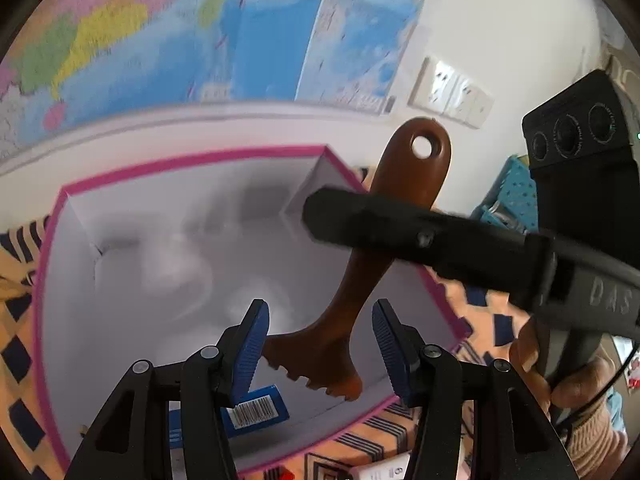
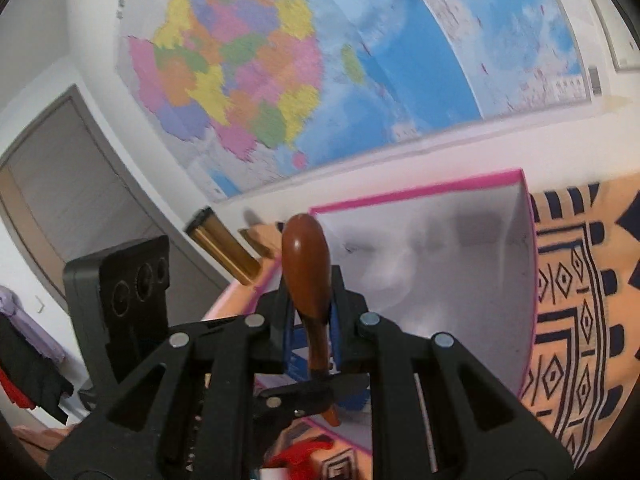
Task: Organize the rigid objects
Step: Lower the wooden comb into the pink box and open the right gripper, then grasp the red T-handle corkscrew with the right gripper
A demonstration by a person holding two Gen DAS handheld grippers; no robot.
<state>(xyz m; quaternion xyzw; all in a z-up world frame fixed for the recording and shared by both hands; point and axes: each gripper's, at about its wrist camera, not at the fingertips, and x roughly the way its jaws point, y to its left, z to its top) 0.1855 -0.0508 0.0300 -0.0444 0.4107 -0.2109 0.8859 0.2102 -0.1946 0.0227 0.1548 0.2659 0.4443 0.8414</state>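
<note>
My right gripper (image 2: 310, 332) is clenched on the brown wooden comb (image 1: 362, 264), its blue pads squeezing the narrow neck of the handle so the rounded end with its hanging hole sticks up past the fingers and the toothed end hangs below. From my left wrist view the comb is held above the white box with the pink rim (image 1: 188, 158), its teeth low over the box's near right corner. My left gripper (image 1: 320, 344) is released: its ribbed blue pads stand apart with nothing pressed between them, the comb's toothed end just ahead of them and not touching either pad. A blue packet with a barcode (image 1: 256, 410) lies on the box floor at the near edge, partly hidden behind my left finger. The box sits on a desk covered with an orange cloth patterned in dark blue (image 2: 576, 292). A golden tube (image 2: 226, 250) lies beyond the box's far left corner. Coloured maps (image 2: 280, 72) hang on the wall behind.
</note>
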